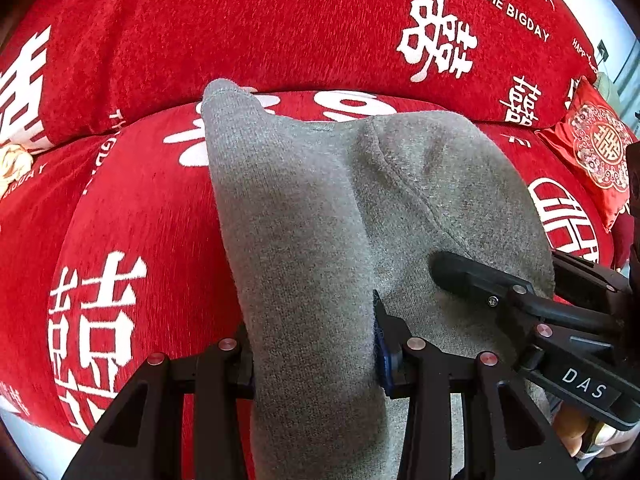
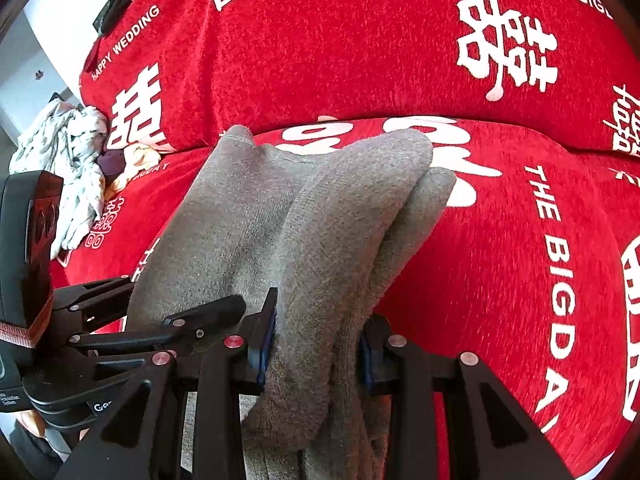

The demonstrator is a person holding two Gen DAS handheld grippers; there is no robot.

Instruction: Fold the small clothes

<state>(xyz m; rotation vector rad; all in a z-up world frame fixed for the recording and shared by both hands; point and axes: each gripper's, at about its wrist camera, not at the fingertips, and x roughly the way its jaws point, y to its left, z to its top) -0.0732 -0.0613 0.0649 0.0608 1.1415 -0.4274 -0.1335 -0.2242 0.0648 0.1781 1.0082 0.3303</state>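
A small grey knit garment (image 1: pixel 320 208) lies on a red sofa cover (image 1: pixel 152 208) and is lifted at its near edge. My left gripper (image 1: pixel 316 364) is shut on a fold of the grey fabric. My right gripper (image 2: pixel 316 352) is shut on a thicker, doubled fold of the same garment (image 2: pixel 332 216). The two grippers are close side by side: the right gripper shows in the left wrist view (image 1: pixel 480 284), and the left gripper shows in the right wrist view (image 2: pixel 192 320). The garment's near end hangs below the jaws, hidden.
The red sofa cover (image 2: pixel 500 240) has white characters and lettering. A pile of pale patterned clothes (image 2: pixel 68 156) lies at the far left of the seat. A red embroidered cushion (image 1: pixel 596 148) stands at the right end. The sofa backrest (image 1: pixel 240 32) rises behind the garment.
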